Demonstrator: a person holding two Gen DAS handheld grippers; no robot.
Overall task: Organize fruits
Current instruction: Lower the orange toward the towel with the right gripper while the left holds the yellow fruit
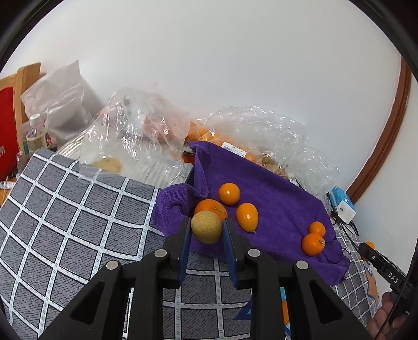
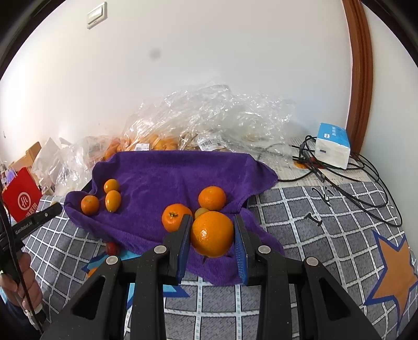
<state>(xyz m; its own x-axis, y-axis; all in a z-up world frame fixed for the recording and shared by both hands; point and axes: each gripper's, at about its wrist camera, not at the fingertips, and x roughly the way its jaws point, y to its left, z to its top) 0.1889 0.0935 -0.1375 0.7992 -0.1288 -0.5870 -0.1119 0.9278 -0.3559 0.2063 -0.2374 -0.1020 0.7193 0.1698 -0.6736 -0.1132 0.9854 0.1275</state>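
Between the left gripper's (image 1: pixel 207 227) fingers sits a round tan-yellow fruit (image 1: pixel 206 226), clamped at the near left edge of the purple towel (image 1: pixel 274 198). Beyond it lie three oranges (image 1: pixel 229 193). The right gripper (image 2: pixel 212 233) holds a big orange (image 2: pixel 211 234), though its right pad perhaps stands slightly off; two oranges (image 2: pixel 212 198) lie just ahead.

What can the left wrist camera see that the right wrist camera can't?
Only the left wrist view shows the round yellowish speckled fruit pinched in the left gripper, plus a clear plastic bottle. Only the right wrist view shows the big round orange in the right gripper, a white wall switch and tangled black cables. Both show the purple towel with small oranges.
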